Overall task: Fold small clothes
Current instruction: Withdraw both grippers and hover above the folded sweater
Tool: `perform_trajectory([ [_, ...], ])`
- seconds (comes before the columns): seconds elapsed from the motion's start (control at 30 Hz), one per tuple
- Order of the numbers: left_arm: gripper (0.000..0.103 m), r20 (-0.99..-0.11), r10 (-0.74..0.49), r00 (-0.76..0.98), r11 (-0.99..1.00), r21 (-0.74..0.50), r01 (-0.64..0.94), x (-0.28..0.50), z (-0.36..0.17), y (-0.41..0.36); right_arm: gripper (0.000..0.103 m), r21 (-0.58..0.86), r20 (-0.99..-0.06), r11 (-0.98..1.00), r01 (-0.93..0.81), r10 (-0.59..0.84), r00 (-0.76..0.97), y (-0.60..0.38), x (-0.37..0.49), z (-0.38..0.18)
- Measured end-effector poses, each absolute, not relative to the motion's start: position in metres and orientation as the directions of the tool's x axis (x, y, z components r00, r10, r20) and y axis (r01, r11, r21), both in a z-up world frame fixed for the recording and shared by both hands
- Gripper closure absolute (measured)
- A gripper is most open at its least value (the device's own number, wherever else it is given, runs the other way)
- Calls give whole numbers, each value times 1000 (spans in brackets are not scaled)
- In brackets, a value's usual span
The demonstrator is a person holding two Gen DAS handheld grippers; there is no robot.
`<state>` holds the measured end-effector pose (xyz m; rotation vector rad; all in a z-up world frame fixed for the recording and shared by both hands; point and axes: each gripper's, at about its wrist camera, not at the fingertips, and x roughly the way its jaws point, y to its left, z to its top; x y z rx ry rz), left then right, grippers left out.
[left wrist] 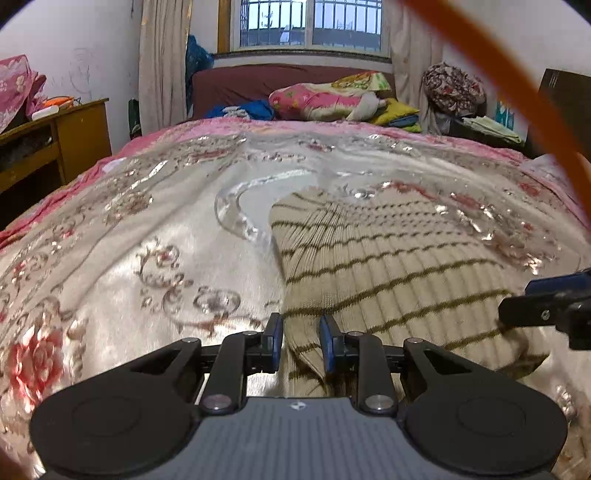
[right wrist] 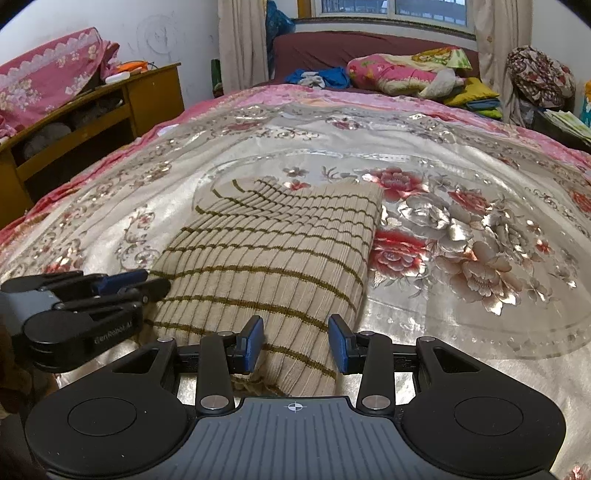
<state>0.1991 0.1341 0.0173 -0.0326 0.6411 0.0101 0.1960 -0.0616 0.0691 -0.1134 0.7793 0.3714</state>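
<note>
Knitwear first: a beige ribbed sweater with thin olive stripes point(right wrist: 273, 258) lies folded into a long block on the bed's shiny floral bedspread point(right wrist: 461, 240), its near end toward six o'clock and its far end toward twelve in the right wrist view.

In that view the right gripper point(right wrist: 295, 343) sits low at six o'clock, its blue-padded fingers point(right wrist: 341, 343) spread apart on either side of the sweater's near edge, with fabric between them but neither pad visibly pressing it. The left gripper point(right wrist: 122, 286) appears at nine o'clock, lying sideways beside the sweater's left edge; whether it is pinching cloth there cannot be told from this side.

In the left wrist view the sweater point(left wrist: 388, 258) runs from the centre toward two o'clock. The left gripper point(left wrist: 301, 343) has its fingers point(left wrist: 275, 343) parted by a narrow gap, and a raised ridge of the sweater's near corner stands in that gap; contact with the pads is unclear. The right gripper point(left wrist: 546, 306) enters at three o'clock, over the sweater's right side.

An orange cable point(left wrist: 517, 74) crosses the upper right of the left view. Beyond the bedspread, at twelve o'clock, lie a pile of folded quilts point(right wrist: 402, 74) and a barred window point(left wrist: 310, 22). A wooden cabinet point(right wrist: 92, 110) stands at ten o'clock beside the bed.
</note>
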Motion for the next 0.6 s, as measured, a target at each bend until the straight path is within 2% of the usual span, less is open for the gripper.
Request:
perform_trajectory([
  [0.13, 71, -600, 14, 800, 1000, 4, -14, 194, 12, 133, 65, 33, -706, 933, -358, 275, 653, -64, 198, 68],
  [0.33, 71, -615, 6, 789, 999, -28, -29, 193, 11, 138, 64, 29, -698, 940, -340, 262, 667, -69, 199, 73],
  [0.43, 71, -609, -9, 793, 998, -57, -33, 191, 15, 140, 54, 30, -694, 942, -333, 260, 671, -71, 200, 74],
  [0.6, 72, -581, -60, 812, 989, -142, -28, 189, 29, 146, 48, 35, -688, 946, -321, 256, 679, -70, 204, 75],
])
